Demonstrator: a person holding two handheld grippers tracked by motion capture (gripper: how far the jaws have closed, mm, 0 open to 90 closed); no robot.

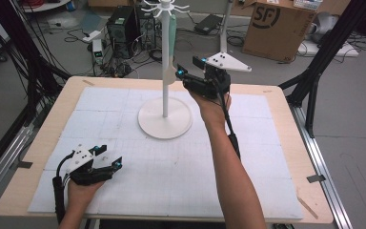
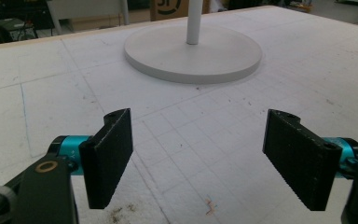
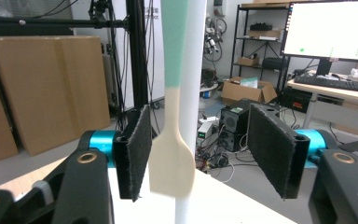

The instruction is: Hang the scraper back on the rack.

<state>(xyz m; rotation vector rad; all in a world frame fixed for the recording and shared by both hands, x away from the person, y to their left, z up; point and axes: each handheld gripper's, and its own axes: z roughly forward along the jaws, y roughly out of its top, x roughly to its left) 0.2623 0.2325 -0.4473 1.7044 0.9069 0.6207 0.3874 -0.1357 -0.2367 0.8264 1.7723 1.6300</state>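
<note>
Left gripper (image 1: 108, 157): held low over the white foam mat (image 1: 181, 171) near the front left of the surface (image 1: 286, 95); its jaws are spread wide, with nothing between them, as seen in the left gripper view (image 2: 198, 158).

Centre: a white stand (image 1: 165, 71) is set on a round base (image 1: 165, 119) toward the far middle of the mat, with small hooks at its crown. A spatula (image 1: 173, 43), green at the handle and cream at the blade, is hung from one hook and lies close along the pole.

Right gripper (image 1: 187, 67): raised to the level of the blade, beside the pole. In the right gripper view (image 3: 198, 154) its jaws are parted, and the cream blade (image 3: 171, 163) is framed between the pads, closer to the left pad; contact cannot be confirmed, so no grip is judged to be made.

Handling: the spatula is judged light and smooth, its handle stiff and its blade probably somewhat flexible. It can swing freely on its hook. Hold is best taken across the flat faces near the neck, where slipping and twisting are least likely.
</note>
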